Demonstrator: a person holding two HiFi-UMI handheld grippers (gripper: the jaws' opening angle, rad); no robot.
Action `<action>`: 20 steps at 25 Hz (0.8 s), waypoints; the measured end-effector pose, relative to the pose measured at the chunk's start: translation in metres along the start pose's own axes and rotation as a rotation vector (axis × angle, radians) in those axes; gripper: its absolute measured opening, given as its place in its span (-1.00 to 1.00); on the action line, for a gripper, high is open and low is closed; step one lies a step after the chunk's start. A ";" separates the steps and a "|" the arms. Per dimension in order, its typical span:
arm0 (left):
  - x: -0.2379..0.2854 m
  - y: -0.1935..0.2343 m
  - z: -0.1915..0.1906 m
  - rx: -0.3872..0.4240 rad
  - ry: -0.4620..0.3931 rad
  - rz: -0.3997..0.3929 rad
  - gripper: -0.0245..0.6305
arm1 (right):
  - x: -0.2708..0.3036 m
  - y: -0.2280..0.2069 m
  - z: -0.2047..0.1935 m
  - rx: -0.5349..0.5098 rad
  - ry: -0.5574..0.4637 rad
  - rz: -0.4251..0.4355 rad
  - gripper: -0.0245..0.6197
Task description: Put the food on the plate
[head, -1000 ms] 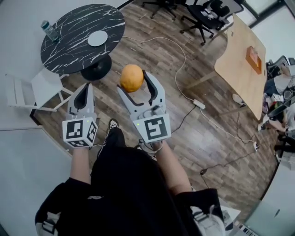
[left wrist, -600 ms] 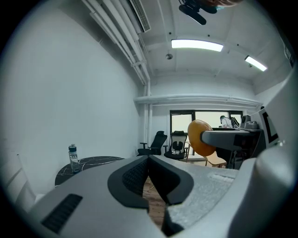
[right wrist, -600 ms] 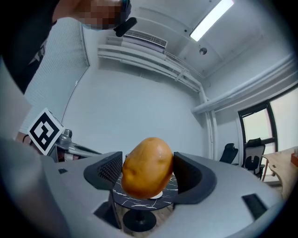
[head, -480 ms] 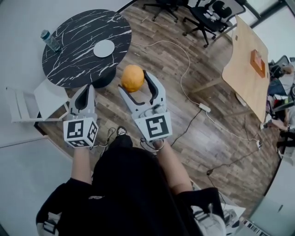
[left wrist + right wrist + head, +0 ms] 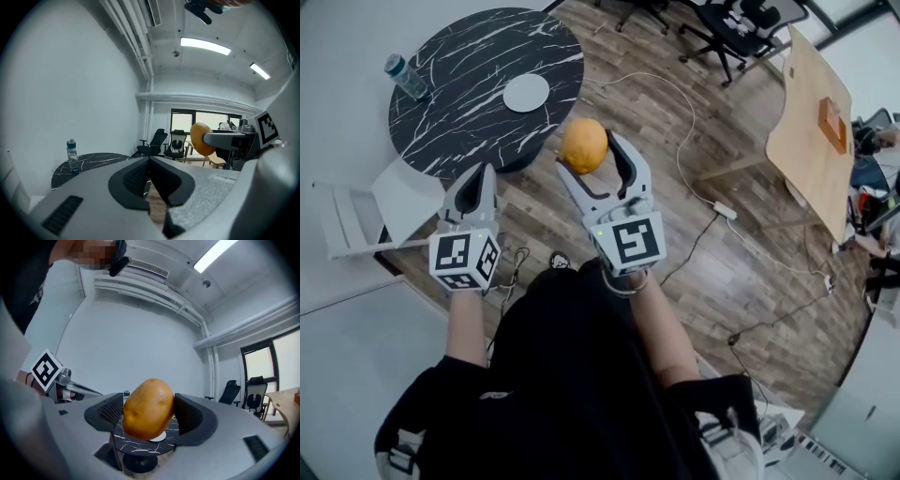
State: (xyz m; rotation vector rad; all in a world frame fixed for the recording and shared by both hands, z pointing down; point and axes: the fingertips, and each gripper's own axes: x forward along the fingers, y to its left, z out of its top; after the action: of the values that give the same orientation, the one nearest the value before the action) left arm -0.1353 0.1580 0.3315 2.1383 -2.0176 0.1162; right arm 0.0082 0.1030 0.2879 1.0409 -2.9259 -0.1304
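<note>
A round orange-brown potato [image 5: 584, 145] hangs in the air, with my right gripper [image 5: 592, 153] shut on it, just short of the near right rim of the black marbled round table [image 5: 455, 103]. A small white plate [image 5: 526, 92] lies on that table. In the right gripper view the potato [image 5: 147, 413] fills the gap between the pads, and the plate [image 5: 160, 436] shows behind and below it. My left gripper [image 5: 477, 180] is shut and empty, level with the table's near edge. Its closed jaws [image 5: 150, 161] show in the left gripper view.
A water bottle [image 5: 403, 75] stands at the table's far left. A white folding frame [image 5: 356, 211] stands on the floor at left. A wooden table [image 5: 811, 122], office chairs [image 5: 731, 28] and floor cables with a power strip [image 5: 724, 211] lie to the right.
Both grippers have come a little nearer to the black table, the right one still carrying the potato. The jaws have not changed.
</note>
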 end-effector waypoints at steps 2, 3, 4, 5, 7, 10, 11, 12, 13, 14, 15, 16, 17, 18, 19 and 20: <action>0.004 0.003 -0.003 -0.021 0.003 -0.018 -0.93 | 0.005 0.001 -0.007 -0.015 0.021 0.000 0.11; 0.008 0.005 -0.004 -0.034 0.005 -0.024 -0.93 | 0.009 0.001 -0.010 -0.017 0.028 0.001 0.11; 0.011 0.006 -0.005 -0.046 0.009 -0.030 -0.93 | 0.013 0.000 -0.013 -0.015 0.031 0.002 0.11; 0.015 0.006 -0.007 -0.052 0.015 -0.037 -0.93 | 0.016 -0.001 -0.015 -0.013 0.033 0.004 0.11; 0.025 0.005 -0.009 -0.049 0.030 -0.056 -0.93 | 0.025 -0.005 -0.019 -0.012 0.035 0.008 0.11; 0.044 0.006 -0.009 -0.053 0.045 -0.079 -0.93 | 0.046 -0.011 -0.026 -0.023 0.045 0.034 0.11; 0.051 0.008 -0.008 -0.056 0.048 -0.082 -0.93 | 0.054 -0.013 -0.029 -0.029 0.048 0.047 0.11; 0.058 0.010 -0.007 -0.055 0.051 -0.086 -0.93 | 0.063 -0.016 -0.031 -0.036 0.051 0.060 0.11; 0.066 0.011 -0.005 -0.052 0.055 -0.090 -0.93 | 0.072 -0.019 -0.033 -0.044 0.053 0.073 0.11; 0.074 0.012 -0.004 -0.050 0.061 -0.096 -0.93 | 0.081 -0.023 -0.035 -0.053 0.054 0.084 0.11; 0.083 0.014 -0.003 -0.051 0.069 -0.101 -0.93 | 0.091 -0.027 -0.037 -0.062 0.057 0.095 0.11; 0.092 0.018 -0.002 -0.059 0.080 -0.105 -0.93 | 0.101 -0.030 -0.040 -0.071 0.061 0.106 0.11; 0.101 0.022 -0.003 -0.071 0.093 -0.109 -0.93 | 0.111 -0.033 -0.043 -0.077 0.065 0.119 0.11; 0.110 0.026 -0.003 -0.084 0.107 -0.113 -0.93 | 0.122 -0.035 -0.046 -0.082 0.069 0.134 0.11; 0.119 0.031 -0.004 -0.094 0.123 -0.117 -0.93 | 0.132 -0.037 -0.051 -0.087 0.072 0.152 0.11; 0.127 0.035 -0.005 -0.099 0.141 -0.119 -0.92 | 0.142 -0.038 -0.056 -0.093 0.075 0.170 0.11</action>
State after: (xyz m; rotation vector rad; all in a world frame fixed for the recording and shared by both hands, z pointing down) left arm -0.1614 0.0328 0.3642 2.1187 -1.7768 0.1417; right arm -0.0745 -0.0195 0.3411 0.7632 -2.8929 -0.2153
